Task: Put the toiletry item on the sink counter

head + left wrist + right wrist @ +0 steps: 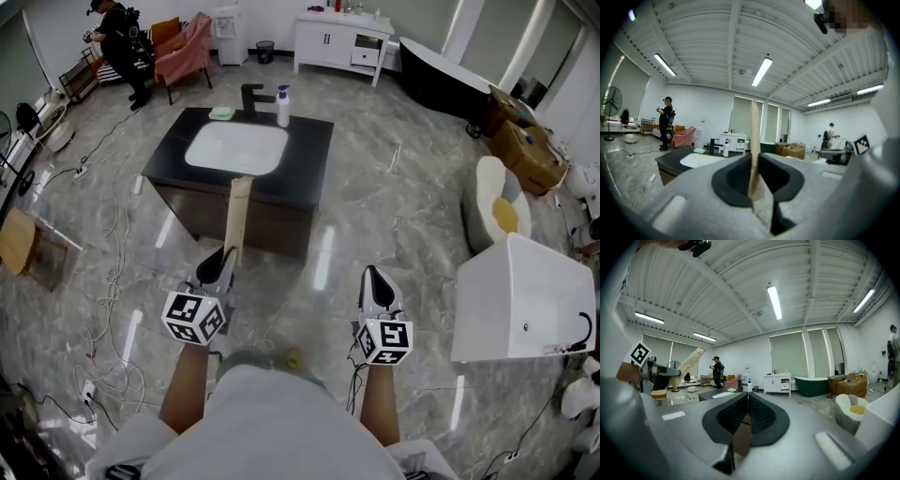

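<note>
My left gripper (225,258) is shut on the lower end of a long, flat tan toiletry item (236,214), which sticks up and forward toward the sink counter (305,159). In the left gripper view the toiletry item (754,140) stands upright, pinched between the jaws of the left gripper (757,180). The black counter holds a white basin (236,148) and lies a step ahead of me. My right gripper (373,274) is level with the left one, shut, with nothing in it (746,401). The right gripper view also shows the toiletry item (689,363) at its left.
On the counter's far edge stand a black faucet (255,97), a white pump bottle (282,106) and a green soap dish (221,112). A white bathtub (520,300) and a white chair (497,211) are at the right. Cables and a wooden stool (19,242) lie left.
</note>
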`<state>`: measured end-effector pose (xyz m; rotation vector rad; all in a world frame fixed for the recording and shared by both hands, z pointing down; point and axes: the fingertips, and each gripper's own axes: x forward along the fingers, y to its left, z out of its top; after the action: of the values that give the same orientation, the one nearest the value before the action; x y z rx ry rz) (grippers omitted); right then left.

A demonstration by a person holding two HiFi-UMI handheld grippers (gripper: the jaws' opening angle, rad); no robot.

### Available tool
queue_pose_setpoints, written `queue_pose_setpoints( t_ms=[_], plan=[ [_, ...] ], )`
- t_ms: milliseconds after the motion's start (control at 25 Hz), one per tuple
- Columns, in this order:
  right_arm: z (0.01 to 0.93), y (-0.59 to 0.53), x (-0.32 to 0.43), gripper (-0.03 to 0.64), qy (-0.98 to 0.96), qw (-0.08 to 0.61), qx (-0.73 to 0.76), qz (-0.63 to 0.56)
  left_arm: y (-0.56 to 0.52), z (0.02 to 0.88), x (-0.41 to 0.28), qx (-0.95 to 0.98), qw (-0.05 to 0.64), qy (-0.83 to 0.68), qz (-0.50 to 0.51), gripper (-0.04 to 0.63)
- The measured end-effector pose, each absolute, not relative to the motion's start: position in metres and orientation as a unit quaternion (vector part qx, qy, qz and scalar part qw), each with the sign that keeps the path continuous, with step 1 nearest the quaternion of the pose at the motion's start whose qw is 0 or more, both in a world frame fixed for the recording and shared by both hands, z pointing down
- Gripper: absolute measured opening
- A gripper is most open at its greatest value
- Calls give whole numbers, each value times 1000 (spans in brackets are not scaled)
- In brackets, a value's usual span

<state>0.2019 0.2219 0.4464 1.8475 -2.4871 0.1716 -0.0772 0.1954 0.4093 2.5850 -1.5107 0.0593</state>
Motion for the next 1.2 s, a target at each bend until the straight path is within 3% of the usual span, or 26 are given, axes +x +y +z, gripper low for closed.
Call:
queue_pose_setpoints(
  t_ms=[720,1200],
  plan=[
    [459,76,221,5,-794,16,605,54,39,436,-53,869,90,-486,11,48],
    [465,-77,185,5,-785,22,615,71,-112,447,-80,878,112,-464,26,48]
  ],
)
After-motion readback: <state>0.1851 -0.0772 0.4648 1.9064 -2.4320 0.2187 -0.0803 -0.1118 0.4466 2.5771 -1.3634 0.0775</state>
